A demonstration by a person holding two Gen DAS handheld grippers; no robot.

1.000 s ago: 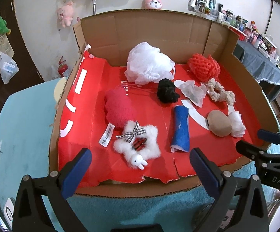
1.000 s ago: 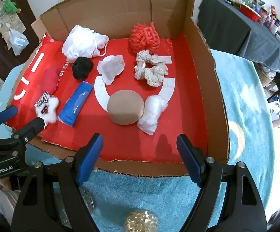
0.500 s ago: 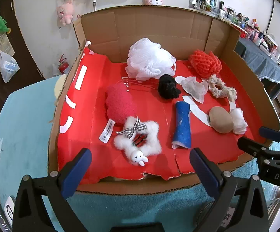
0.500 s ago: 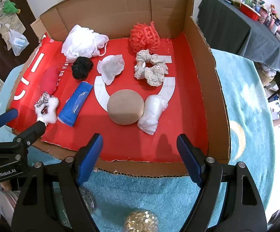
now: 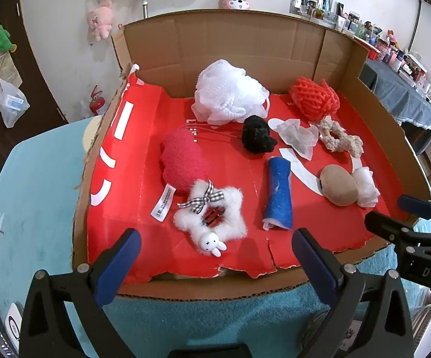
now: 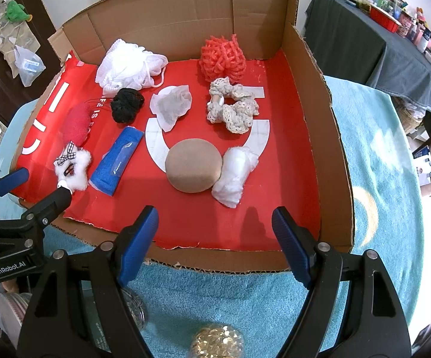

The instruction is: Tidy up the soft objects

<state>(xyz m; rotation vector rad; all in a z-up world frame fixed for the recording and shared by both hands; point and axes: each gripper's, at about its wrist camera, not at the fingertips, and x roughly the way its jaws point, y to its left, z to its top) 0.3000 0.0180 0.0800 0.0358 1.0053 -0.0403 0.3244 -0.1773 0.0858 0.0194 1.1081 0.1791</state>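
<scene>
A cardboard box [image 5: 245,44] with a red floor holds several soft objects: a white mesh pouf [image 5: 230,95], an orange knit ball [image 5: 314,97], a black pom [image 5: 257,135], a red plush [image 5: 182,161], a white fluffy star with a bunny [image 5: 212,217], a blue rolled cloth [image 5: 279,194], a tan round sponge [image 6: 193,165], a white wad [image 6: 235,174] and a cream scrunchie [image 6: 233,107]. My left gripper [image 5: 212,265] is open and empty at the box's front edge. My right gripper [image 6: 215,244] is open and empty before the front edge too.
The box stands on a teal towel [image 6: 373,179]. A clear jar of gold pieces [image 6: 217,343] sits below my right gripper. A dark-clothed table [image 6: 373,44] with clutter stands at the right. Plush toys [image 5: 100,22] hang on the back wall.
Both grippers have drawn back slightly from the box, so it sits a little farther up in view. Nothing in the box has moved.
</scene>
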